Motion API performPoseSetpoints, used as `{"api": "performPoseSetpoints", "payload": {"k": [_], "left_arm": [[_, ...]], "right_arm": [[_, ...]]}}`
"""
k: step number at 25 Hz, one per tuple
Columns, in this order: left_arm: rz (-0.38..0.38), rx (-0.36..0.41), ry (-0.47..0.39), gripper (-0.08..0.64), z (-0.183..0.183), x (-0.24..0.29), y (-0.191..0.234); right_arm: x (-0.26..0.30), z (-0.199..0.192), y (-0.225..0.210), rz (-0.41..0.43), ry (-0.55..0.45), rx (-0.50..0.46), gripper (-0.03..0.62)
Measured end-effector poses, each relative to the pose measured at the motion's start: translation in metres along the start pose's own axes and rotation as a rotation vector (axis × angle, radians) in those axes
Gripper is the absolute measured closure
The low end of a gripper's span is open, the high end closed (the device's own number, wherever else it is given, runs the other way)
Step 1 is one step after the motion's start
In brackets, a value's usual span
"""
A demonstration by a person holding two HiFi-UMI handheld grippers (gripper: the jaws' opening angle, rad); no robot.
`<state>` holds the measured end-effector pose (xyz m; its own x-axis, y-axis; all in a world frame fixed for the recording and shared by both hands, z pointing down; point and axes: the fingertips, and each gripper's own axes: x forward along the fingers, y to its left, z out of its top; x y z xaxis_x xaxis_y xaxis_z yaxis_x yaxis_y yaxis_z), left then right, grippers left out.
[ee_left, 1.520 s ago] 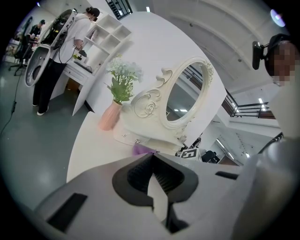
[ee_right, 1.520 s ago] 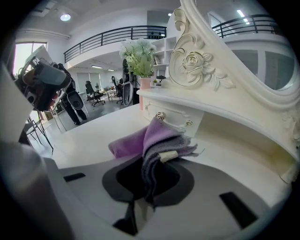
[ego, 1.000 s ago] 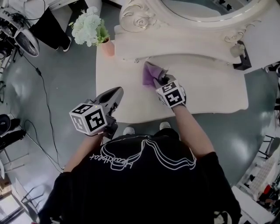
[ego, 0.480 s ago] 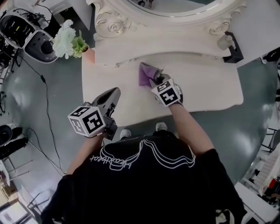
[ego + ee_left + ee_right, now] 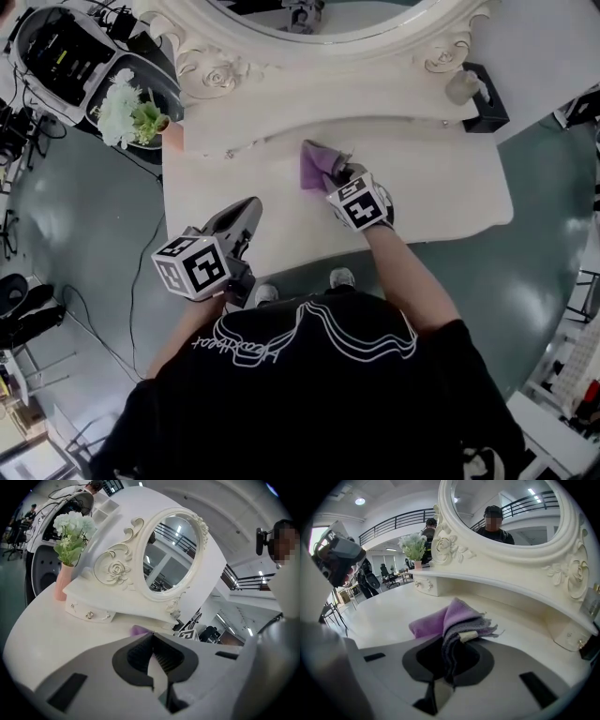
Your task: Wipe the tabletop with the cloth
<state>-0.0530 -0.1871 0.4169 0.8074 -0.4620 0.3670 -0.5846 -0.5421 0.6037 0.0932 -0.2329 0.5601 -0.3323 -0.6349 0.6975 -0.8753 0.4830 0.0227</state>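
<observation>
Both jaws closed: right gripper [image 5: 343, 174] pinching cloth [image 5: 314, 161] on open tabletop [image 5: 441, 192], left gripper [image 5: 246, 210] empty near front edge.

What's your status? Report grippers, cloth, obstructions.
Right gripper shut on purple cloth, cloth down on tabletop. Left gripper shut, empty, over front left edge. Flower vase at far left corner, apart from cloth.
</observation>
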Motion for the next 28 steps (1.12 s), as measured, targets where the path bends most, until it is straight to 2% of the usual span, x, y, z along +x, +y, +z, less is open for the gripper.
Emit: {"api": "performPoseSetpoints", "payload": {"k": [13, 28], "left_arm": [[-0.030, 0.013, 0.018, 0.555, -0.012, 0.051, -0.039], [-0.029, 0.023, 0.013, 0.555, -0.027, 0.085, -0.075]], "right_arm": [[-0.028, -0.028, -0.057, -0.025, 0.010, 0.014, 0.543], [-0.063, -0.066, -0.127, -0.093, 0.002, 0.053, 0.543]]}}
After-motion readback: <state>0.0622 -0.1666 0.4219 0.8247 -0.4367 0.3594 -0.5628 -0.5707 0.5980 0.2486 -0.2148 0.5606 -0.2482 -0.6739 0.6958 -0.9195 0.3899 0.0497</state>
